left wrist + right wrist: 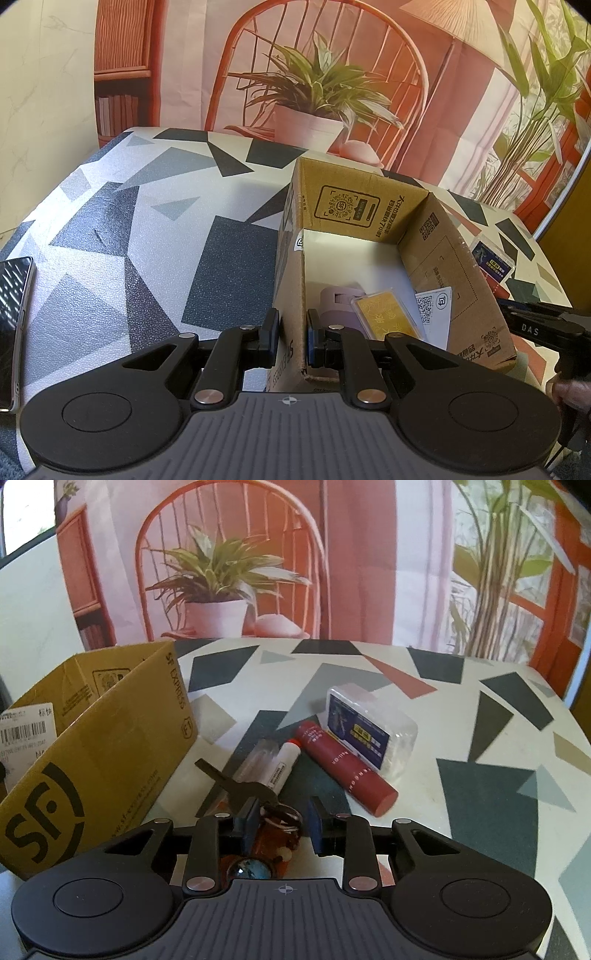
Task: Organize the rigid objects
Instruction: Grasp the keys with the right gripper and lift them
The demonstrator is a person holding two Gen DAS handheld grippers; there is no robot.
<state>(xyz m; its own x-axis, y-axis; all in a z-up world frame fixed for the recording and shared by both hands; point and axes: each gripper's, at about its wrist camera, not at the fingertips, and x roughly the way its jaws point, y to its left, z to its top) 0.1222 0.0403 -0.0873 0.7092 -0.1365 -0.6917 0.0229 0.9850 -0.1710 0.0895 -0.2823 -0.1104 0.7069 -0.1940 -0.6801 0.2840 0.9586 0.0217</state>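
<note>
Cardboard box clamped at its near wall by left claw, on patterned bench.

Inside box: gold card, purple item, white QR card. Right claw apart, low over brown keychain with metal ring between its pads, not seen pressing. Just beyond on bench: dark red tube, small white bottle, clear tube, clear packet with blue label touching red tube. Phone at far left edge.
</note>
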